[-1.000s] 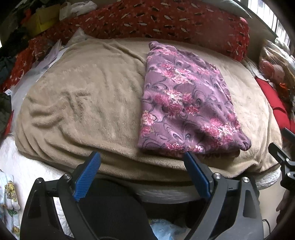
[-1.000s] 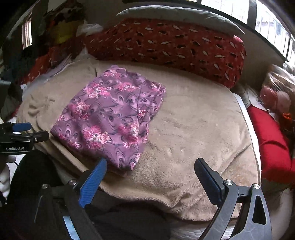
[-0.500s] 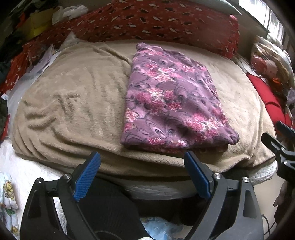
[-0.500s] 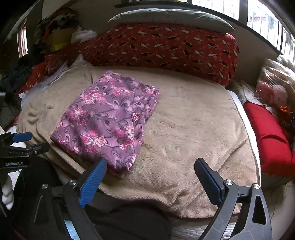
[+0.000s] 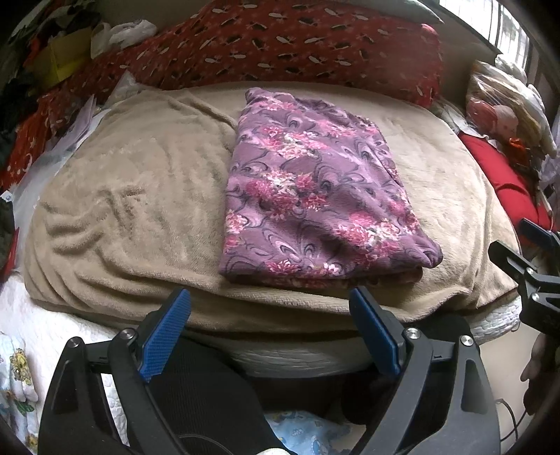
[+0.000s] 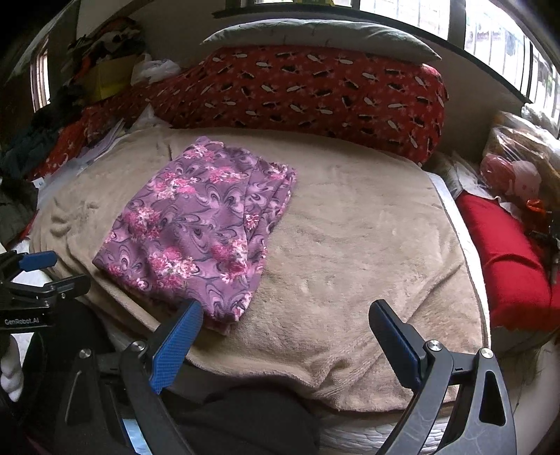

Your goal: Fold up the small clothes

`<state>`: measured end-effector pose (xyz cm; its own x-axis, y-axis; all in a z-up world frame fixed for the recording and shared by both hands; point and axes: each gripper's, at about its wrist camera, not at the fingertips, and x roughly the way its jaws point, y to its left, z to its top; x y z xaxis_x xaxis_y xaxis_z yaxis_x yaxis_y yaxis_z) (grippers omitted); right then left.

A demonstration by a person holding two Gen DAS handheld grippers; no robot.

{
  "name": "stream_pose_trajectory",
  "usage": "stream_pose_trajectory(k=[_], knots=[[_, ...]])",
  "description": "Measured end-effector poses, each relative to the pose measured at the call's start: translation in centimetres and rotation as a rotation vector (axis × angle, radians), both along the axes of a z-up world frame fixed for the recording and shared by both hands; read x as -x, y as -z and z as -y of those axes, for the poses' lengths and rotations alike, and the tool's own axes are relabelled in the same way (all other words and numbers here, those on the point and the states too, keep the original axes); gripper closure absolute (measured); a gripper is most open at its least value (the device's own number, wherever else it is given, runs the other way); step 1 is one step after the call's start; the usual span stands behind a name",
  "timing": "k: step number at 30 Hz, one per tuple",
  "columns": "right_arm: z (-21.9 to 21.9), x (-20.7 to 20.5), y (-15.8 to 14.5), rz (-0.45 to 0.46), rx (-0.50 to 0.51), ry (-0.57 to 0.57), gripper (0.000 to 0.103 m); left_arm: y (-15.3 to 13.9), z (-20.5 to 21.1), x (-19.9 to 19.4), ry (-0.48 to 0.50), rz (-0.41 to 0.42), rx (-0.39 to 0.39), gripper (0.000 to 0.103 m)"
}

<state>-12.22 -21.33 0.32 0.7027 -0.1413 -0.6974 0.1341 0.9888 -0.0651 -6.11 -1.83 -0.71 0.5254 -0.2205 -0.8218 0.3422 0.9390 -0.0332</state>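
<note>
A purple floral garment (image 5: 315, 196) lies folded into a flat rectangle on the beige fleece blanket (image 5: 133, 196); it also shows in the right wrist view (image 6: 203, 231). My left gripper (image 5: 269, 315) is open and empty, held just off the blanket's near edge, below the garment. My right gripper (image 6: 285, 325) is open and empty, near the garment's front right corner, not touching it. The right gripper also shows at the right edge of the left wrist view (image 5: 525, 259), and the left gripper at the left edge of the right wrist view (image 6: 38, 276).
A long red patterned bolster (image 6: 315, 94) lies along the back of the bed, with a grey pillow (image 6: 315, 33) behind it. A red cushion (image 6: 507, 259) and bagged items (image 6: 518, 164) sit at the right. Clothes and papers (image 5: 70, 115) pile up at the left.
Both grippers have drawn back and up a little from the bed, so the folded garment sits farther away. The garment has not moved. Both grippers stay open.
</note>
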Motion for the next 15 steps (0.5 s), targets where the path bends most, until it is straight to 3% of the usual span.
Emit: stream_pose_trajectory(k=[8,15], knots=[[-0.31,0.60,-0.46,0.050,0.038,-0.005,0.006,-0.23,0.13,0.27,0.003,0.019,-0.008,0.010],[0.17,0.92,-0.59,0.068,0.003,0.007,0.006,-0.36,0.13,0.43,0.003,0.024,-0.005,0.010]])
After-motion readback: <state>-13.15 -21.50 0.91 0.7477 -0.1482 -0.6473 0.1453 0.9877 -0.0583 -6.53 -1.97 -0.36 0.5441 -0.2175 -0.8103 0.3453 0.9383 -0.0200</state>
